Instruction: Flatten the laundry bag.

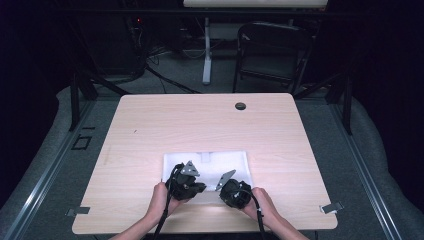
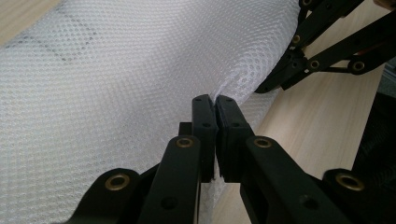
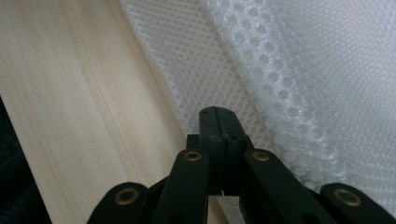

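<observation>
Both grippers sit at the near edge of the sheet [image 1: 206, 167], closest to me. Left gripper [image 1: 192, 172] has its jaws pressed together on a pinch of the sheet's near edge; in the left gripper view the mesh [image 2: 116, 93] puckers right at the tips [image 2: 215, 100]. Right gripper [image 1: 225, 179] reads the same: jaws closed, a thin fold of sheet [image 3: 289, 74] caught between them at [image 3: 217, 112], table [image 3: 79, 93] bare to the camera's left.

Sheet is white bubble-mesh, lying on the near-centre of the table [image 1: 150, 125], long axis across it, left to right. It runs away from both sets of jaws toward the far edge. The two grips are on the same near edge, close together, both inside the corners.

I judge the next move turns on that: near edge is held, free bulk lies ahead, so a fold or lift goes forward and up, both hands together. Neither hand is nearer; they're level. Uneven lift would skew the fold line.
</observation>
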Demonstrator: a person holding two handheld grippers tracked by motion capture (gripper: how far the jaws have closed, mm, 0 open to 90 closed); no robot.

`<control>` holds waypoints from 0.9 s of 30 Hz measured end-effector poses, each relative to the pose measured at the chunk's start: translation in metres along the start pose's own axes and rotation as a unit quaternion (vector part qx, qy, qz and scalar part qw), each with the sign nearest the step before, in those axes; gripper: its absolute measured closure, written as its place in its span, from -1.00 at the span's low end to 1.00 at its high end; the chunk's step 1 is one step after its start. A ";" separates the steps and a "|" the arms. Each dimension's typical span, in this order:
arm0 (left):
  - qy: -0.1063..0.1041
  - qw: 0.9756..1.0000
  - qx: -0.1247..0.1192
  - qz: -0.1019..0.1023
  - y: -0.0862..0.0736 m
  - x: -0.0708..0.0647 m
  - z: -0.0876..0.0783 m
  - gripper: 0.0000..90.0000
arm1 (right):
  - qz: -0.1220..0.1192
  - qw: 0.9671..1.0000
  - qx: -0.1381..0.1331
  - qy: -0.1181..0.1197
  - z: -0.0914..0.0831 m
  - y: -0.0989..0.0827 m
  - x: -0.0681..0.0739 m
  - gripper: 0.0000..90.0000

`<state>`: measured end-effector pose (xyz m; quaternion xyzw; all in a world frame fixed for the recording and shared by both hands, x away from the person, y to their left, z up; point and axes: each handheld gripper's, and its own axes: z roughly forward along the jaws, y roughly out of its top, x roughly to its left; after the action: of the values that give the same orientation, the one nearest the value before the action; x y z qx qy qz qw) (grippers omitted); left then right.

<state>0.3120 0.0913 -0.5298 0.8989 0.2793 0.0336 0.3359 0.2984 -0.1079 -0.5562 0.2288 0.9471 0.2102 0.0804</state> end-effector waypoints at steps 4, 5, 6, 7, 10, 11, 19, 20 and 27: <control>0.001 1.000 -0.001 0.000 0.001 0.000 -0.002 0.95 | 0.001 1.000 -0.002 0.001 0.000 -0.001 -0.001 1.00; 0.001 1.000 -0.002 0.001 0.001 0.000 -0.002 0.95 | 0.005 1.000 -0.002 0.007 0.000 -0.001 -0.001 1.00; 0.001 1.000 -0.001 0.001 0.001 0.000 -0.002 0.95 | 0.005 1.000 -0.002 0.007 0.000 -0.001 -0.001 1.00; 0.000 1.000 -0.003 -0.001 0.001 0.000 -0.003 0.95 | 0.007 1.000 -0.003 0.009 0.000 -0.001 -0.001 1.00; 0.001 1.000 -0.005 0.000 0.002 0.000 -0.004 0.95 | 0.002 1.000 0.005 0.008 -0.001 -0.001 -0.001 1.00; 0.000 1.000 -0.008 -0.002 0.002 0.000 -0.004 0.95 | 0.002 1.000 0.005 0.008 -0.001 -0.001 -0.001 1.00; 0.009 1.000 -0.018 -0.002 0.006 0.003 -0.012 0.96 | 0.000 1.000 0.008 0.011 -0.002 -0.001 -0.002 1.00; 0.009 1.000 -0.017 0.000 0.008 0.004 -0.013 0.96 | 0.000 1.000 0.009 0.012 -0.002 -0.001 -0.002 1.00; 0.000 1.000 -0.005 -0.008 0.014 0.013 -0.017 0.96 | 0.004 1.000 0.009 0.018 -0.002 -0.002 -0.001 1.00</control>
<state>0.3253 0.0998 -0.5098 0.8947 0.2866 0.0320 0.3410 0.2981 -0.1106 -0.5554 0.2299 0.9493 0.2060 0.0601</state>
